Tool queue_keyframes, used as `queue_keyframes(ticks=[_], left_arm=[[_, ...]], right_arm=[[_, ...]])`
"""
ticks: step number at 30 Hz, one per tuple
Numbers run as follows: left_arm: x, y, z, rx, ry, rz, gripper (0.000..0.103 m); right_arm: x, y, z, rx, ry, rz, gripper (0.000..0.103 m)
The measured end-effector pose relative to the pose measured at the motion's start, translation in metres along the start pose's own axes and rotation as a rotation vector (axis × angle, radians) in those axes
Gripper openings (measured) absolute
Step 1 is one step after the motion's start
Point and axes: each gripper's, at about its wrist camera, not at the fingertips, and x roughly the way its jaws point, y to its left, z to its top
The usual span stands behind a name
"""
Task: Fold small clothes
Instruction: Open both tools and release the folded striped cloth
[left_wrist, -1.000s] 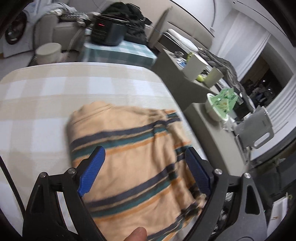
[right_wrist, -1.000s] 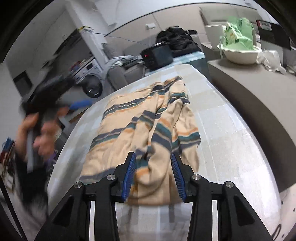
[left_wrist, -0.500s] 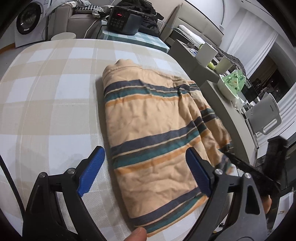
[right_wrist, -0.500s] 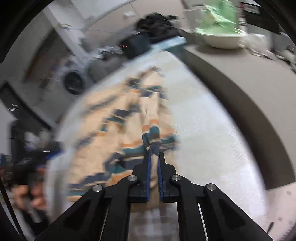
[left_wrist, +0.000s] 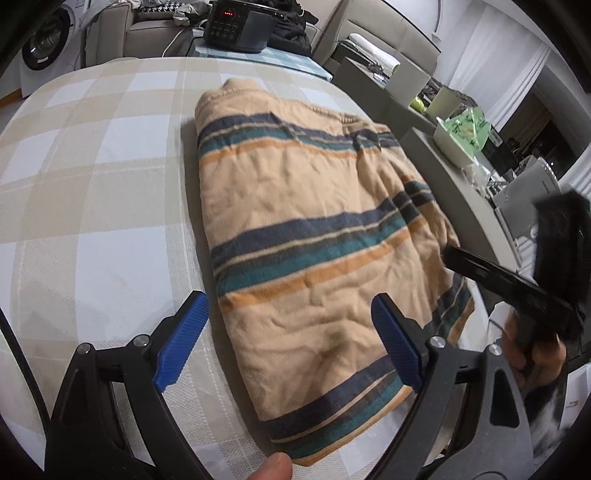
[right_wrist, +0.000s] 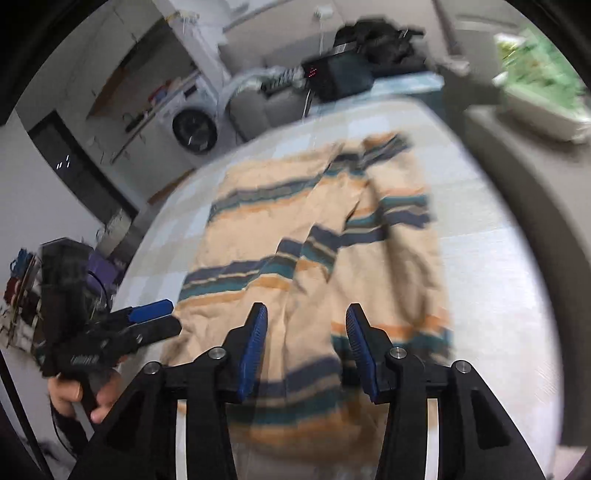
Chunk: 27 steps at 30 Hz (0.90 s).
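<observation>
My left gripper (left_wrist: 288, 332) hangs wide open, right gripper (right_wrist: 304, 345) opening, pinching nothing. The striped fleece top (left_wrist: 314, 236) lies half-folded on the checked table (left_wrist: 92, 184): soft, light, floppy, so I'd grab near-edge corners.

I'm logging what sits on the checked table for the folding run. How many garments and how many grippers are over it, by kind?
Striped garments: 1, partly folded on the checked tablecloth
Grippers: 2, the left gripper open, the right gripper opening with nothing gripped
Total: 3
</observation>
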Motion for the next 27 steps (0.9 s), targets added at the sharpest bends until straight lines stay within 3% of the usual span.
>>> queue_keyframes(ticks=[1,2,3,4,8,11,13,16,18,24,27], left_arm=[[0.002,0.0,-0.002,0.0,0.003,0.002,0.088],[0.004,0.001,-0.004,-0.003,0.008,0.001,0.088],[0.006,0.002,-0.005,-0.006,0.013,-0.001,0.088],[0.007,0.003,-0.006,-0.009,0.021,-0.004,0.088],[0.007,0.005,-0.007,-0.006,0.017,0.003,0.088],[0.004,0.007,-0.008,-0.006,0.006,0.004,0.088],[0.004,0.007,-0.009,-0.007,0.008,0.003,0.089],[0.007,0.005,-0.011,-0.008,0.018,0.008,0.089],[0.006,0.003,-0.013,-0.003,0.023,0.003,0.089],[0.009,-0.01,-0.02,0.02,0.049,-0.037,0.089],[0.01,-0.016,-0.024,0.035,0.053,-0.041,0.093]], right_arm=[[0.011,-0.002,0.001,0.006,0.027,-0.001,0.036],[0.019,-0.004,0.001,0.014,0.054,-0.009,0.018],[0.022,-0.006,0.002,0.024,0.06,-0.009,0.007],[0.02,-0.007,0.003,0.032,0.053,0.002,0.006],[-0.037,0.004,-0.006,0.002,-0.113,-0.017,0.004],[-0.049,-0.004,-0.028,0.034,-0.098,-0.116,0.004],[-0.034,-0.018,-0.039,0.059,-0.036,-0.177,0.007],[-0.032,-0.032,-0.044,0.118,-0.015,-0.125,0.018],[-0.048,-0.03,-0.046,0.092,-0.032,-0.102,0.046],[-0.064,-0.021,-0.054,-0.02,0.026,-0.036,0.047],[-0.059,-0.02,-0.059,-0.08,0.051,-0.044,0.046]])
